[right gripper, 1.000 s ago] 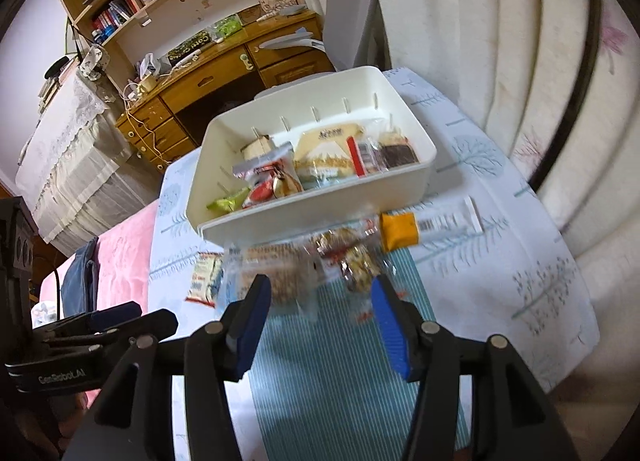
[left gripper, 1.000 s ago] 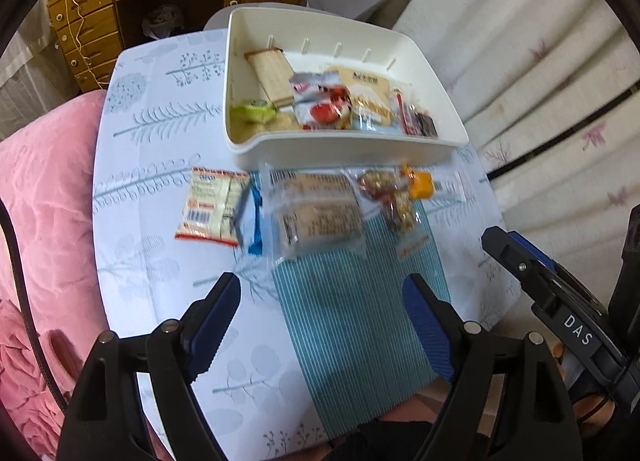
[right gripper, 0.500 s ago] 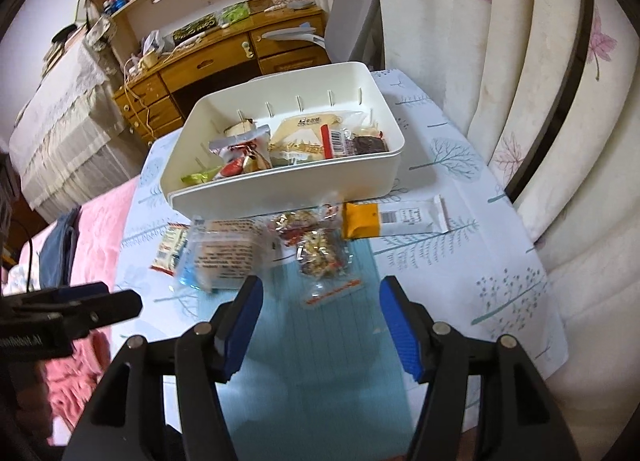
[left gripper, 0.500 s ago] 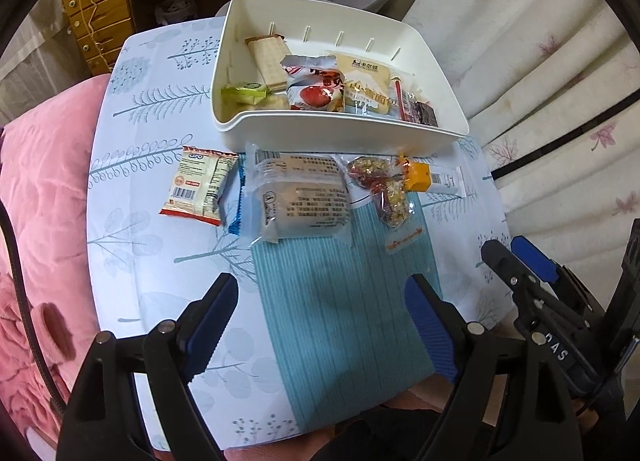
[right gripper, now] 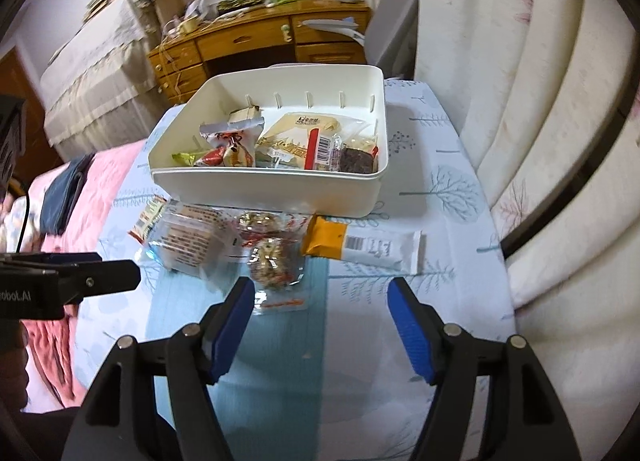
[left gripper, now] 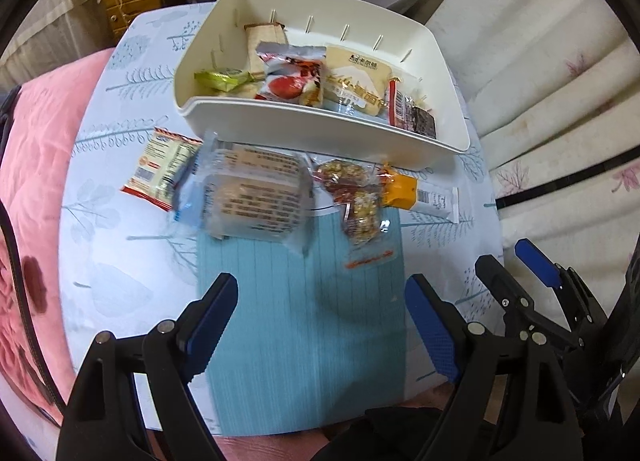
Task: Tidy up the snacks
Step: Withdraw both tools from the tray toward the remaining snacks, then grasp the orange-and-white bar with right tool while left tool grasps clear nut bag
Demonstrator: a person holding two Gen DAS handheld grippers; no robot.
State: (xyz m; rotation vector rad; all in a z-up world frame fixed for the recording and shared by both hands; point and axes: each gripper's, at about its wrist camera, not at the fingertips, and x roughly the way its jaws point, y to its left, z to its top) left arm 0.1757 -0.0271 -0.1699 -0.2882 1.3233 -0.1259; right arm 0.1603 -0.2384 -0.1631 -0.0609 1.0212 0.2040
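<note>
A white bin (left gripper: 320, 133) (right gripper: 280, 189) at the far side of the table holds several snack packs. In front of it lie a small red-edged packet (left gripper: 162, 169), a large clear-wrapped cake (left gripper: 256, 197) (right gripper: 192, 241), a clear bag of nut snacks (left gripper: 356, 201) (right gripper: 272, 257) and an orange-and-white bar (left gripper: 420, 193) (right gripper: 360, 247). My left gripper (left gripper: 320, 317) is open and empty above the blue mat, short of the snacks. My right gripper (right gripper: 320, 313) is open and empty, just short of the nut bag and the bar.
A blue striped mat (left gripper: 304, 333) (right gripper: 280, 361) covers the near middle of the tree-print tablecloth (left gripper: 120, 245). A pink bedspread (left gripper: 28, 165) lies left. White cushioned upholstery (right gripper: 540, 141) borders the right. A wooden desk (right gripper: 260, 37) stands behind.
Both grippers have swung slightly and come closer to the loose snacks; the bin and packs look larger. Nothing was picked up or moved.
</note>
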